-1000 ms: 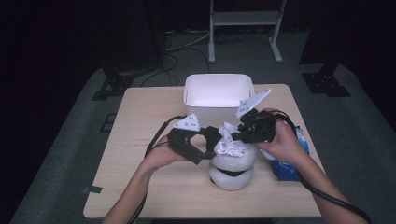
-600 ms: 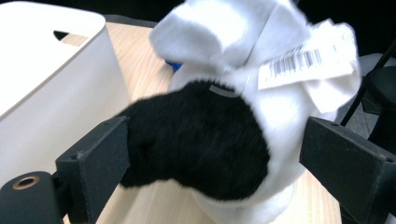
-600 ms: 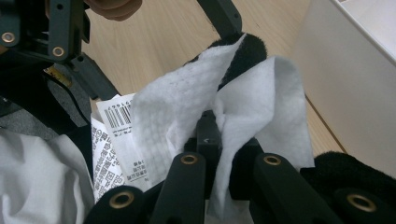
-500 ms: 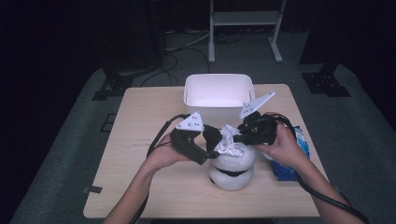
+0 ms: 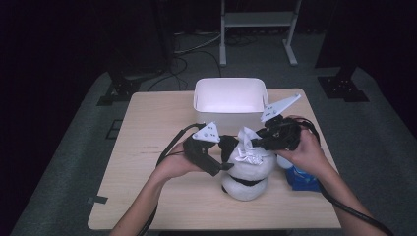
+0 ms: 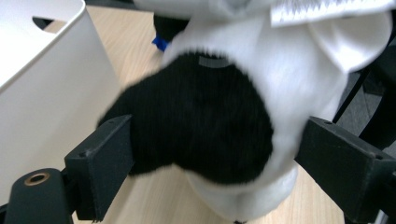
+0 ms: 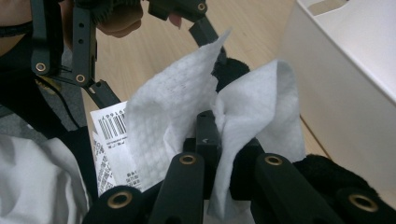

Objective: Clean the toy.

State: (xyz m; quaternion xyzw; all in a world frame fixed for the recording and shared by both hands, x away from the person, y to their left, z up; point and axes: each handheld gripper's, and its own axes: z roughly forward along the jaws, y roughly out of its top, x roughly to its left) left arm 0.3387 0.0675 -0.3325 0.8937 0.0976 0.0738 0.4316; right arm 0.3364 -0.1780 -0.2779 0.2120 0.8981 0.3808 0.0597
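Two grippers meet over the table near its front edge, where the black-and-white plush toy sits clamped by the left gripper while the right gripper pinches a white tissue.

white bin blocking behind, table's left open
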